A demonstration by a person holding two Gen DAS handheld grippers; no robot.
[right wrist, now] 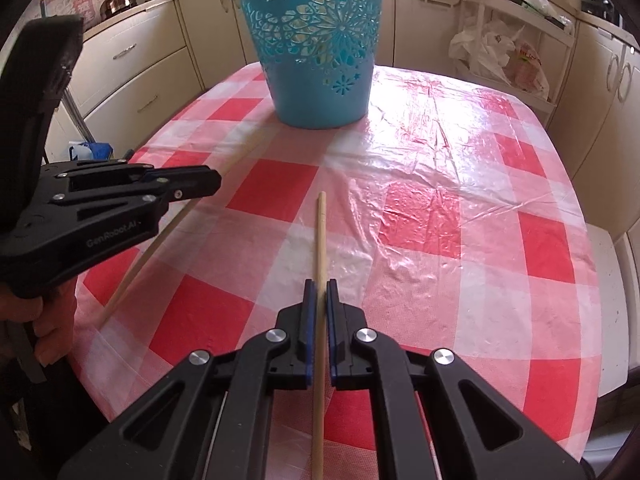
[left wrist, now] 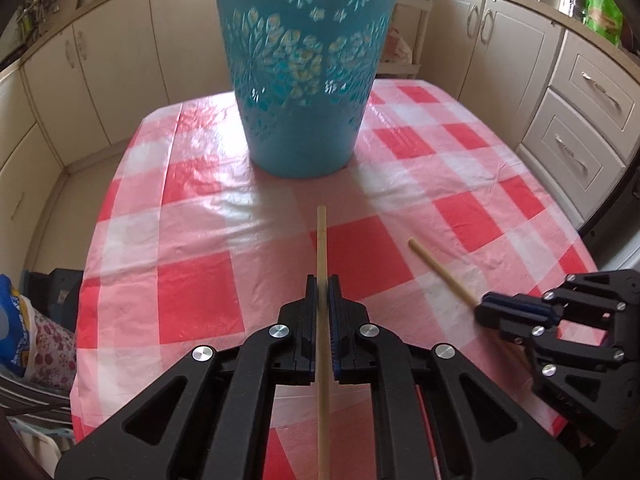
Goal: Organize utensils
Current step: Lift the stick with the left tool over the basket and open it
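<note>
A teal cut-out plastic basket stands upright at the far side of the table; it also shows in the right wrist view. My left gripper is shut on a wooden chopstick that points toward the basket, above the cloth. My right gripper is shut on a second wooden chopstick, also pointing forward. The right gripper shows in the left wrist view with its chopstick. The left gripper shows in the right wrist view with its chopstick.
A red-and-white checked plastic cloth covers the table. Cream kitchen cabinets ring the room. A white rack with plastic bags stands behind the table. A bag lies at the left, below the table edge.
</note>
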